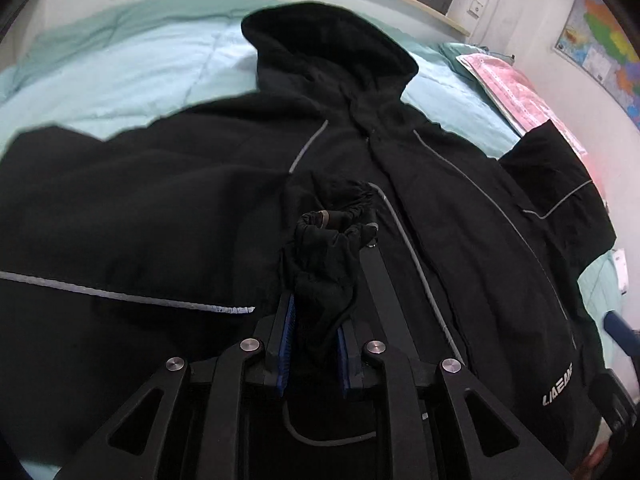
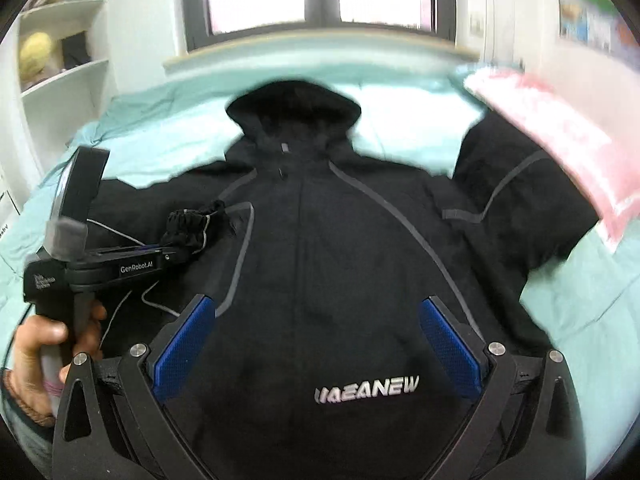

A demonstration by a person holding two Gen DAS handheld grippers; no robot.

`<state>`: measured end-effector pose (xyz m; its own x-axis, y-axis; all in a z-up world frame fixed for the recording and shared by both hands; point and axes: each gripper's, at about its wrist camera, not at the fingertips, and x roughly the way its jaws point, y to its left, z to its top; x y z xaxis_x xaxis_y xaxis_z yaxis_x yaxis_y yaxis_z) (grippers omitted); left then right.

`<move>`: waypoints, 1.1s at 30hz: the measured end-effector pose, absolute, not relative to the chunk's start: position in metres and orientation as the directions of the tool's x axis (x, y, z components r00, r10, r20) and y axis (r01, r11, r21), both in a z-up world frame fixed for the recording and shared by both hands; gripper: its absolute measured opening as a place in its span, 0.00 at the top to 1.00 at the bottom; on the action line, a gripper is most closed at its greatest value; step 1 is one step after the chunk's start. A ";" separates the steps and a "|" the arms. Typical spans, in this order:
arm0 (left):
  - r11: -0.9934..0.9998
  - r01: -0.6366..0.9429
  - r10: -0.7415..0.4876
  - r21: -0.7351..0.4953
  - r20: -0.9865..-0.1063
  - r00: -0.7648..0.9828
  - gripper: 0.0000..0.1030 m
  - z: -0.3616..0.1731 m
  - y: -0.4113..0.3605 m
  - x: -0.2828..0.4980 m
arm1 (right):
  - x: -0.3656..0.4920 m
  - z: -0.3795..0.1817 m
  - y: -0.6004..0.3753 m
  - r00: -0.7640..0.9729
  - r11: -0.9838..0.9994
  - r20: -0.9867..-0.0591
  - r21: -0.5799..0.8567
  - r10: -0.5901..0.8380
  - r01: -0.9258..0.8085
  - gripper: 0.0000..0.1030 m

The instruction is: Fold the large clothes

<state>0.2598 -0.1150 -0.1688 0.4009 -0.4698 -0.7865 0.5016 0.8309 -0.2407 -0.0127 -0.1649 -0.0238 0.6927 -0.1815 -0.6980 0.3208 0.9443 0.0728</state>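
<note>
**Black hooded jacket on bed: sleeve cuff in left tongs**

1. Left tongs (image 1: 312, 340): you are holding these clamped on the sleeve cuff (image 1: 340, 236), the bunched elastic end sticking up between the blue pads (image 1: 286, 344). In the right wrist view the same tongs (image 2: 176, 250) are hanging over the jacket's chest, gripped by your left hand (image 2: 44, 344).

2. Right tongs (image 2: 316, 344): you are carrying these spread wide apart, nothing between them, hovering above the white chest lettering (image 2: 366, 390).

3. Black jacket (image 2: 328, 260): it is lying front-up on the bed, zipped, grey piping running down from the collar. One sleeve is lying folded over the chest; the other sleeve (image 2: 520, 204) is stretching out sideways.

4. Hood (image 2: 294, 108): it is lying flat at the far end.

5. Teal bedcover (image 1: 132, 76): it is lying beneath the jacket.

6. Pink pillow (image 2: 560, 148): it is touching the outstretched sleeve.
</note>
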 end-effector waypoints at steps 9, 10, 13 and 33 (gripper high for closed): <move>0.708 0.550 -0.688 -0.443 -0.609 0.395 0.33 -0.112 -0.064 0.233 | 0.024 -0.016 -0.161 0.676 0.965 -0.737 0.180 0.003 0.192 0.00; 0.714 0.556 -0.682 -0.425 -0.599 0.419 0.33 -0.105 -0.060 0.228 | 0.030 -0.015 -0.158 0.673 0.967 -0.740 0.180 0.011 0.182 0.00; 0.765 0.542 -0.625 -0.348 -0.603 0.496 0.33 -0.090 -0.044 0.220 | 0.056 -0.017 -0.141 0.658 0.975 -0.753 0.168 0.034 0.142 0.01; 0.931 0.330 -0.343 -0.155 -0.676 0.652 0.33 -0.074 0.018 0.246 | 0.122 -0.013 -0.166 0.695 0.891 -0.697 0.413 0.175 0.190 0.69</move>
